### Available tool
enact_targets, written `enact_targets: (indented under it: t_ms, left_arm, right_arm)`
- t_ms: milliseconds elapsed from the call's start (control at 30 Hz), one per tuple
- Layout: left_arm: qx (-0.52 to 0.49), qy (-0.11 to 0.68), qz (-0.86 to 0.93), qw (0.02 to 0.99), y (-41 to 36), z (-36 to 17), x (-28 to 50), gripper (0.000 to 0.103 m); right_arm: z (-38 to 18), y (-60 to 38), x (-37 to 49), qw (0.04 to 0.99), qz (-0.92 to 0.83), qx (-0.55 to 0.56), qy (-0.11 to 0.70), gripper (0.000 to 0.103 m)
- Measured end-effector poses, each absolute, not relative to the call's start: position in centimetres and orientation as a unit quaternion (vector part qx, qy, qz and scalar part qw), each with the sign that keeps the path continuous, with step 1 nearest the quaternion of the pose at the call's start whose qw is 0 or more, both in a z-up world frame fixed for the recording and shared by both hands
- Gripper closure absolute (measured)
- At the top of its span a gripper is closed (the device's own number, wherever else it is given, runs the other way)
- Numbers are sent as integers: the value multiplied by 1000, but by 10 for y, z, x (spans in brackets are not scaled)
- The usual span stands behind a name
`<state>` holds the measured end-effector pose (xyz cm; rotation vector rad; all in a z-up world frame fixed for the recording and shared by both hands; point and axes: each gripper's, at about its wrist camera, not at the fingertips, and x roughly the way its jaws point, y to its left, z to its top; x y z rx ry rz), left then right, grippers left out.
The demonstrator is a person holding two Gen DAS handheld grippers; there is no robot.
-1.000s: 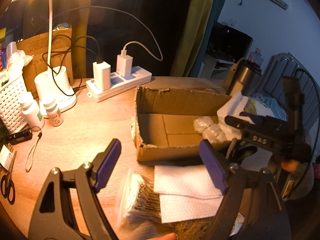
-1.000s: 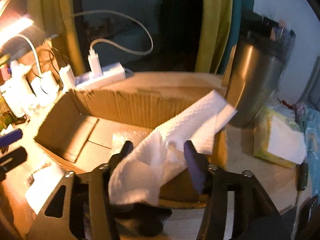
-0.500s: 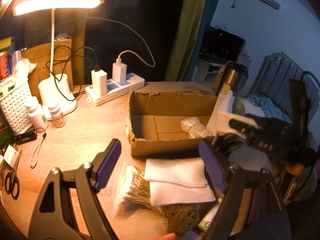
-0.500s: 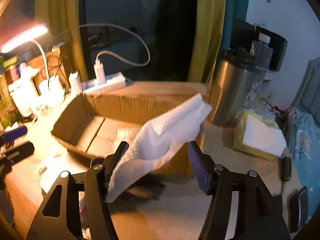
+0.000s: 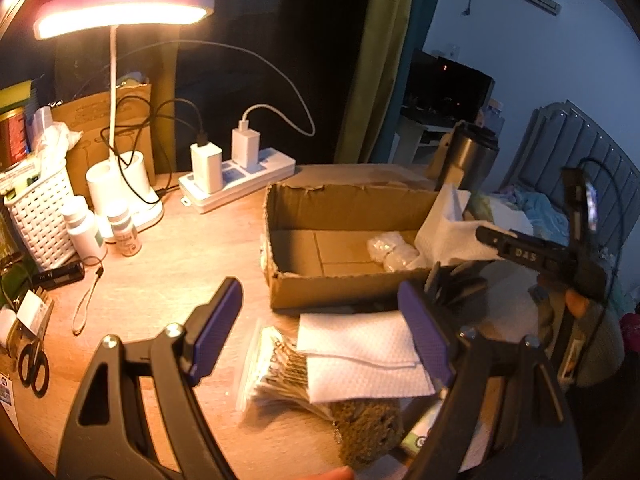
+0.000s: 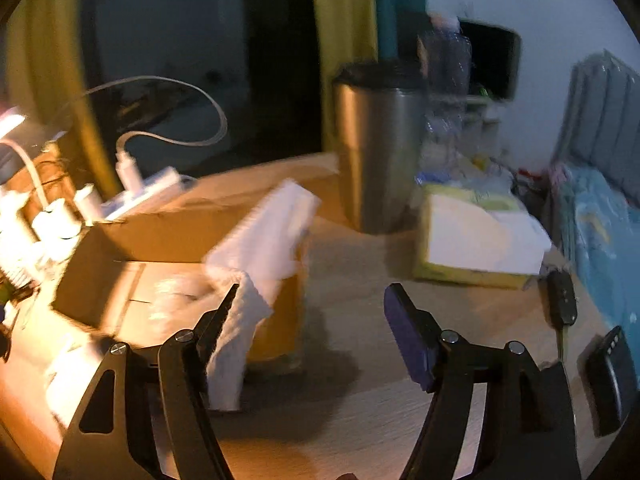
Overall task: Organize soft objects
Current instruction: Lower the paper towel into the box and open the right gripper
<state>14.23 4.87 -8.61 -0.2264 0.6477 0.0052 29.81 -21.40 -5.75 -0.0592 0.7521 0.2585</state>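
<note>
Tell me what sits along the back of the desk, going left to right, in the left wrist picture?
White basket → pill bottles → lamp base → power strip → cardboard box → steel tumbler.

My left cam looks down over the desk [image 5: 168, 264] from near, facing the cardboard box [image 5: 344, 208] and lamp [image 5: 120, 16]. Right cam sits closer, at the box's [image 6: 168, 220] right end. Both share box and steel tumbler [image 6: 376, 152].

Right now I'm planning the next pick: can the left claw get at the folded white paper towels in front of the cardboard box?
Probably yes. The left claw is open and empty, and the folded white paper towels lie uncovered right below it, on the clear plastic bag.
</note>
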Motion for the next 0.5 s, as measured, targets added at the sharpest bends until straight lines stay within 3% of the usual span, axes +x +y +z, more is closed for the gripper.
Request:
enact_targets:
  t_ms: [333, 500]
  left_arm:
    - [-102, 335, 7, 937, 37, -94, 160, 21]
    - [-95, 340, 6, 936, 32, -97, 167, 21]
  right_arm:
    - [-100, -213, 343, 886, 137, -7, 442, 30]
    - [-95, -216, 339, 891, 142, 8, 431, 30]
